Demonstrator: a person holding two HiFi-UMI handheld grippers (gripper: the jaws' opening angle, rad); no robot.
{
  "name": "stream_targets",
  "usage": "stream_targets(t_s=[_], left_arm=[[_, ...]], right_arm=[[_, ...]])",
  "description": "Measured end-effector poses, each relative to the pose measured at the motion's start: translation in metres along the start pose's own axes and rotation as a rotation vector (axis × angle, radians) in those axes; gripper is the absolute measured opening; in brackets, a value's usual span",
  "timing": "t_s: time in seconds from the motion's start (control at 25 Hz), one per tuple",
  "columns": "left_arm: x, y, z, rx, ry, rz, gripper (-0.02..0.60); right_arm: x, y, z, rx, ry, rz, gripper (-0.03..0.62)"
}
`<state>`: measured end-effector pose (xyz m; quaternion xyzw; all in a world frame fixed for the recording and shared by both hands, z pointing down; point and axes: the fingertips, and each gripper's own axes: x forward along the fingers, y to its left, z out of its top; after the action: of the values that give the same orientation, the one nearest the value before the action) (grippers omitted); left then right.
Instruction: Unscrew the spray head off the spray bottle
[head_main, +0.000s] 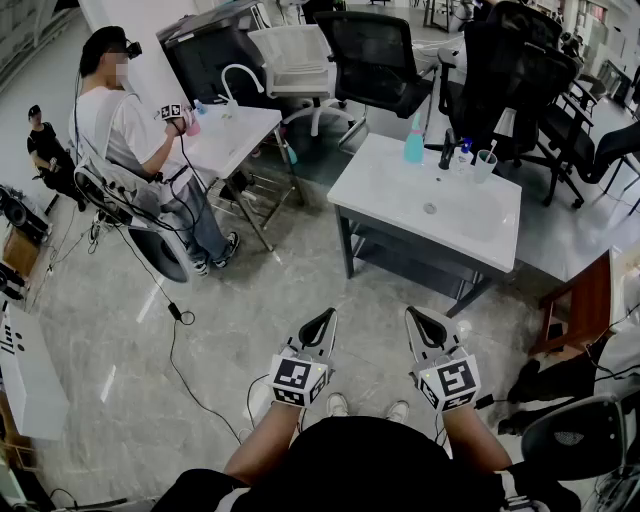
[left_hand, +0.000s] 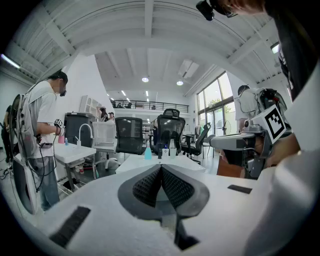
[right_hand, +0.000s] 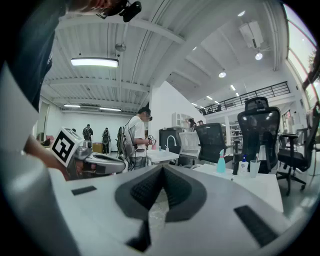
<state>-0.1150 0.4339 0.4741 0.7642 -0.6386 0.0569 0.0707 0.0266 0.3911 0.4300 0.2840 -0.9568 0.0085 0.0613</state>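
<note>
The teal spray bottle (head_main: 414, 140) stands upright at the far edge of a white table (head_main: 400, 205), well ahead of both grippers. It shows small in the left gripper view (left_hand: 148, 152) and in the right gripper view (right_hand: 220, 163). My left gripper (head_main: 324, 322) and right gripper (head_main: 418, 322) are held side by side over the floor, short of the table. Both are shut with nothing between their jaws (left_hand: 161, 168) (right_hand: 162, 170).
Beside the spray bottle stand a dark bottle (head_main: 447, 148), a small pump bottle (head_main: 462, 152) and a clear cup (head_main: 484, 165). Black office chairs (head_main: 375, 60) line the far side. A person (head_main: 120, 130) sits at another table (head_main: 235, 135) on the left. A cable (head_main: 180, 330) lies on the floor.
</note>
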Motion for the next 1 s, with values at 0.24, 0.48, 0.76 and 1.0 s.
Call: stream_targets(t_s=[0.24, 0.48, 0.76, 1.0], left_arm=[[-0.013, 0.014, -0.008, -0.012, 0.009, 0.0, 0.017], [-0.019, 0.024, -0.01, -0.011, 0.008, -0.006, 0.017], [-0.028, 0.029, -0.008, -0.015, 0.006, -0.032, 0.017], [-0.034, 0.03, -0.009, -0.012, 0.015, -0.081, 0.017]], right_arm=[[0.011, 0.017, -0.003, 0.0, 0.004, -0.008, 0.003], [0.017, 0.029, -0.005, -0.006, 0.004, -0.018, 0.003], [0.016, 0.039, -0.002, -0.018, 0.011, -0.048, 0.003], [0.015, 0.048, 0.003, 0.037, -0.018, -0.08, 0.005]])
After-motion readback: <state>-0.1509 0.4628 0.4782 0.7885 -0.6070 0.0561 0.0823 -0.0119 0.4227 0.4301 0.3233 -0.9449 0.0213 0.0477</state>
